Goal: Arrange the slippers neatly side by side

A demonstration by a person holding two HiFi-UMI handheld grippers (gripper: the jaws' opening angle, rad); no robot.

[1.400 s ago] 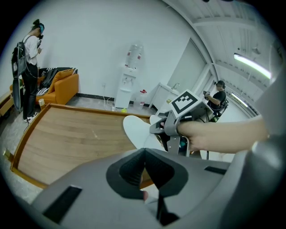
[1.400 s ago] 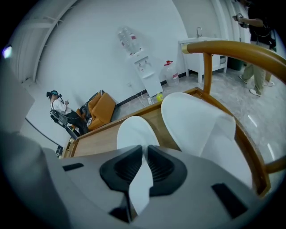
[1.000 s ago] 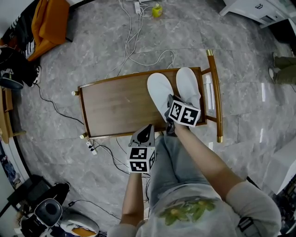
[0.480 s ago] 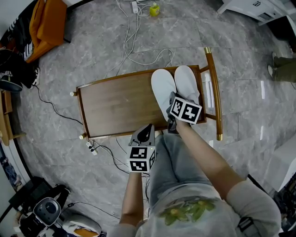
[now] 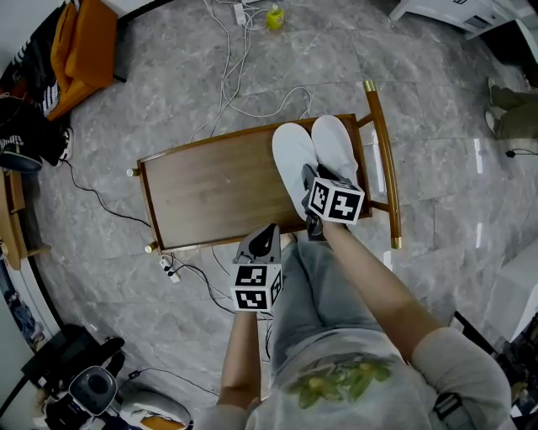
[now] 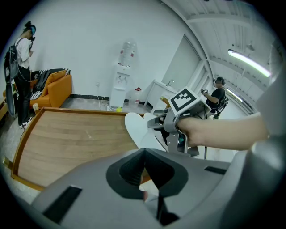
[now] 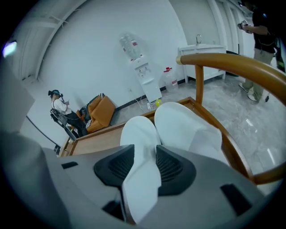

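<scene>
Two white slippers lie side by side, touching, at the right end of the wooden table point(image 5: 210, 185): the left slipper point(image 5: 293, 164) and the right slipper point(image 5: 334, 149). My right gripper point(image 5: 309, 180) is at the heel of the left slipper point(image 7: 139, 134). Its jaws are opening, and the heel lies between the pads without being squeezed. The right slipper point(image 7: 183, 123) rests against the table's curved rail point(image 7: 232, 67). My left gripper point(image 5: 269, 235) hovers at the table's near edge, shut and empty point(image 6: 144, 167).
White cables point(image 5: 244, 76) and a yellow object point(image 5: 274, 17) lie on the grey floor beyond the table. A power strip point(image 5: 166, 267) sits by the table's near left corner. An orange sofa point(image 5: 80, 46) stands far left. A water dispenser point(image 7: 138, 67) stands at the wall.
The left slipper has come closer to the right one, so their toes now touch. The right gripper shifted slightly with it. The left gripper has stayed put.
</scene>
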